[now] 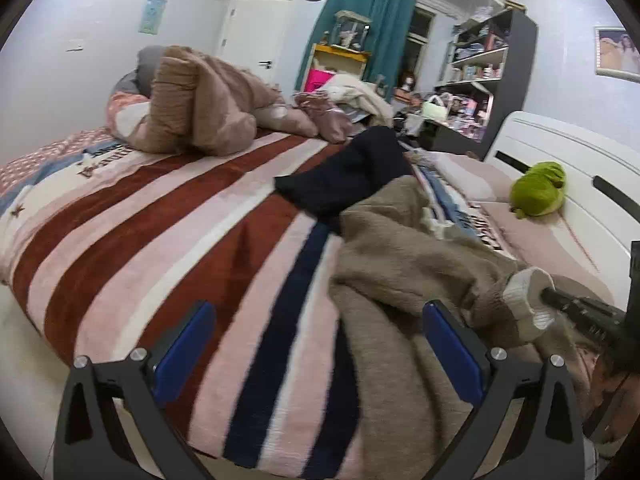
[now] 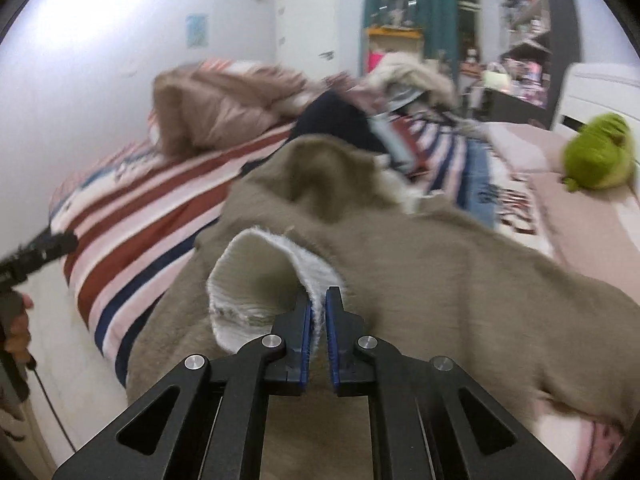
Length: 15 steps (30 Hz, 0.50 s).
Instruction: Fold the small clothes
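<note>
A taupe fleece garment point(image 1: 404, 264) lies crumpled on the striped bedspread point(image 1: 168, 240); it also fills the right wrist view point(image 2: 440, 264). Its white ribbed cuff point(image 2: 256, 280) is pinched between my right gripper's point(image 2: 319, 308) blue pads. That gripper also shows at the right edge of the left wrist view, on the cuff point(image 1: 528, 300). My left gripper point(image 1: 318, 322) is open and empty, above the bedspread just left of the garment. A dark navy garment point(image 1: 352, 176) lies beyond the taupe one.
A heap of tan and pink bedding point(image 1: 200, 104) lies at the far side of the bed. A green plush toy point(image 1: 540, 188) sits by the white headboard point(image 1: 580, 168). Cluttered shelves point(image 1: 480, 64) and a teal curtain point(image 1: 360, 28) stand behind.
</note>
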### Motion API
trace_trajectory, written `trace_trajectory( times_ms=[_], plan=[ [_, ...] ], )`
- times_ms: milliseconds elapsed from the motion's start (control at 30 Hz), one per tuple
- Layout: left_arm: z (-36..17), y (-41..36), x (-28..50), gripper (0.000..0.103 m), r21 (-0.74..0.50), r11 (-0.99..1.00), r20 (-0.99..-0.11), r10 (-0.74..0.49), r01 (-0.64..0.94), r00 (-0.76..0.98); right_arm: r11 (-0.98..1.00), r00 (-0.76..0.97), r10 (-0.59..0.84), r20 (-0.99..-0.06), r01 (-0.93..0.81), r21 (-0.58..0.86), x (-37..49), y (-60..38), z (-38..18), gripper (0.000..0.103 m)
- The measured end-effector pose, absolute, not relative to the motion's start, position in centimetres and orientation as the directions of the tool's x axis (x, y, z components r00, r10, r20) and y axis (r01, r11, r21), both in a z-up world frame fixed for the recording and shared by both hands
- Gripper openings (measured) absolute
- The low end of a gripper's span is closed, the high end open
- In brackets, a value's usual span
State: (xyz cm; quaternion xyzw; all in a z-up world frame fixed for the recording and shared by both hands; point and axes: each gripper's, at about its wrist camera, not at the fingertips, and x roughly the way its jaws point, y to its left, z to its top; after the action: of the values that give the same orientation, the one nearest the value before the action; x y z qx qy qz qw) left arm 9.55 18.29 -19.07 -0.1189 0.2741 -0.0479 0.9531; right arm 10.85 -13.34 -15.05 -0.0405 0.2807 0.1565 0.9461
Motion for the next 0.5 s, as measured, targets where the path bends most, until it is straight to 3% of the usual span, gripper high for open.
trace_trajectory(
  times_ms=[200,333,367,400,467,500],
  plan=[
    [-18.7,16.6,9.3,0.102,-0.275,0.957,-0.500,-0.228,0.097,0.836,0.977,0.810,0.207,-0.548,-0.204,0.066,6.5,-21.4,-13.7,0.002],
    [-19.1,15.0,9.7,0.102,-0.283,0.952,-0.518,-0.255,0.118,0.816,0.959,0.754,0.283,-0.593,-0.240,0.152,5.2,-24.0,-14.9,0.008],
    [-19.1,14.7,9.8,0.102,-0.285,0.951,-0.520,-0.259,0.120,0.814,0.951,0.746,0.308,-0.590,-0.256,0.173,5.2,-24.0,-14.9,0.028],
    [-19.1,14.5,9.9,0.102,-0.286,0.951,-0.522,-0.261,0.122,0.812,0.941,0.746,0.337,-0.575,-0.275,0.194,5.2,-23.8,-14.7,0.057],
    [-19.0,13.8,10.0,0.102,-0.282,0.952,-0.526,-0.259,0.121,0.810,0.923,0.746,0.384,-0.544,-0.317,0.218,5.5,-22.7,-14.3,0.074],
    [-19.0,13.6,10.0,0.102,-0.278,0.953,-0.528,-0.256,0.120,0.809,0.913,0.738,0.407,-0.538,-0.339,0.226,5.9,-21.9,-14.2,0.074]
  ],
)
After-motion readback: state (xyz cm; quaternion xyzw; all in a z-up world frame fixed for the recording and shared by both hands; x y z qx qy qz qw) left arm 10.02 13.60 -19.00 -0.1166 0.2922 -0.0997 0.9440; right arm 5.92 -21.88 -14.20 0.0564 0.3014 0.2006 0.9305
